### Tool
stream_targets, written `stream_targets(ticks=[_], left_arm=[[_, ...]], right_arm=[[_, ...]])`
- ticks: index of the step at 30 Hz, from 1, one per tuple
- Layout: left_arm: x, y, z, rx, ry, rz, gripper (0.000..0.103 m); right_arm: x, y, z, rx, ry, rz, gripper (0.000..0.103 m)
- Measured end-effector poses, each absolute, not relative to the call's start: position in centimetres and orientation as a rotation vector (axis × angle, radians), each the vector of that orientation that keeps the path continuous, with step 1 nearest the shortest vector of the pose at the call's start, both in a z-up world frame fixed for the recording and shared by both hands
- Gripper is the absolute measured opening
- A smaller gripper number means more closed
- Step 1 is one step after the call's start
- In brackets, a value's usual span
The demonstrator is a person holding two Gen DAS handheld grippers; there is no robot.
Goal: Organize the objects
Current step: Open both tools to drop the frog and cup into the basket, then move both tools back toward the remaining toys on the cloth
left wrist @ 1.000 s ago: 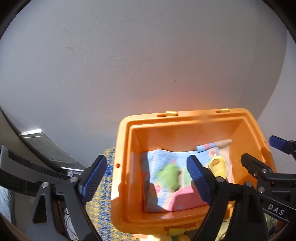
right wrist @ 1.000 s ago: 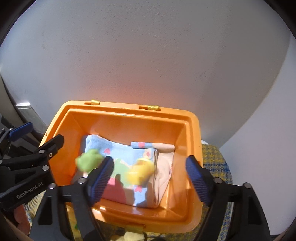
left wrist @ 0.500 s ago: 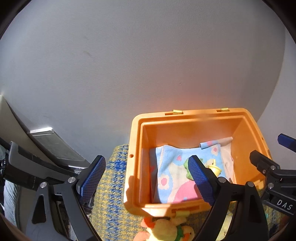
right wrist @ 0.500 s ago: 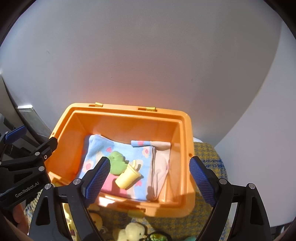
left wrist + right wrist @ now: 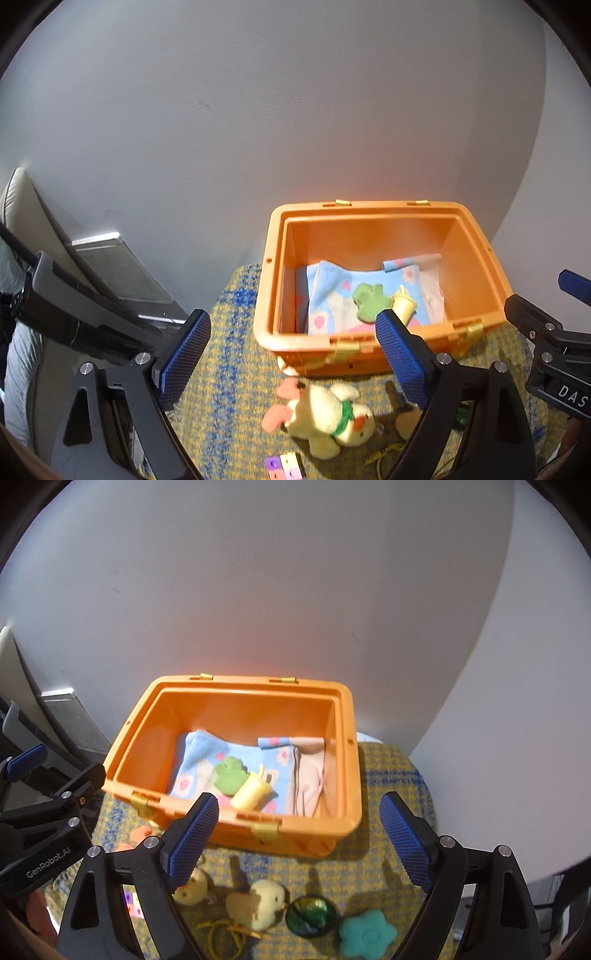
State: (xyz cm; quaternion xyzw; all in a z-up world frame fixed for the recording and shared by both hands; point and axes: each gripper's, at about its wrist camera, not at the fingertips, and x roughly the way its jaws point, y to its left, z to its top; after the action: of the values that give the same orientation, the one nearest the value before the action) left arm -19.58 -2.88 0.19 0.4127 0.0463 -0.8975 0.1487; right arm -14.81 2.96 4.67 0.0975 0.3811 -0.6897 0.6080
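Both tongs, left and right, hang released and empty before the open orange plastic box, which holds a folded blue flowered cloth, green toy and yellow cup. Between tongs and box, on the yellow-blue woven mat, lie a plush chick, a green glass disc and a teal star sponge.

Left gripper jaws spread wide, empty, above yellow-blue woven cloth; orange bin ahead holds patterned towel, green toy, yellow cup; plush duck lies before bin.
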Motion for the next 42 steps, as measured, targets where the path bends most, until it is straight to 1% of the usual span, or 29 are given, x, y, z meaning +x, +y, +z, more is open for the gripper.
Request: stream_targets(ticks=[11, 21, 22, 24, 28, 32, 36, 41, 42], left_arm=[[-14.7, -1.1, -0.1, 1.195, 0.159, -2.589, 0.091], [-11.6, 1.1, -2.3, 1.251, 0.140, -2.591, 0.094], [-11.3, 1.3, -2.5, 1.251, 0.136, -2.592, 0.095], [-10.5, 1.6, -2.9, 1.248, 0.145, -2.598, 0.100], [-9.2, 2.4, -3.6, 1.249, 0.125, -2.605, 0.103], [-7.9, 2.8, -4.3, 1.236, 0.118, -2.583, 0.103], [-6.7, 2.9, -5.0, 1.241, 0.155, -2.557, 0.103], [-5.3, 3.8, -5.9, 1.244, 0.082, -2.541, 0.103], [-5.1, 3.9, -6.1, 1.254, 0.094, -2.542, 0.103]], right_arm=[[-16.5, 8.3, 3.7, 0.264, 0.885, -1.620, 0.089], [-18.7, 11.7, 2.0, 0.300, 0.895, -1.642, 0.089], [-18.9, 11.9, 1.8, 0.304, 0.896, -1.642, 0.089], [-19.2, 12.5, 1.3, 0.311, 0.900, -1.645, 0.089], [-19.6, 13.5, 0.3, 0.321, 0.915, -1.641, 0.089], [-19.8, 14.3, -0.8, 0.331, 0.935, -1.634, 0.089], [-20.2, 15.0, -1.8, 0.350, 0.945, -1.626, 0.089], [-20.6, 15.7, -2.9, 0.363, 0.957, -1.623, 0.089], [-20.6, 15.8, -3.2, 0.365, 0.960, -1.622, 0.089]])
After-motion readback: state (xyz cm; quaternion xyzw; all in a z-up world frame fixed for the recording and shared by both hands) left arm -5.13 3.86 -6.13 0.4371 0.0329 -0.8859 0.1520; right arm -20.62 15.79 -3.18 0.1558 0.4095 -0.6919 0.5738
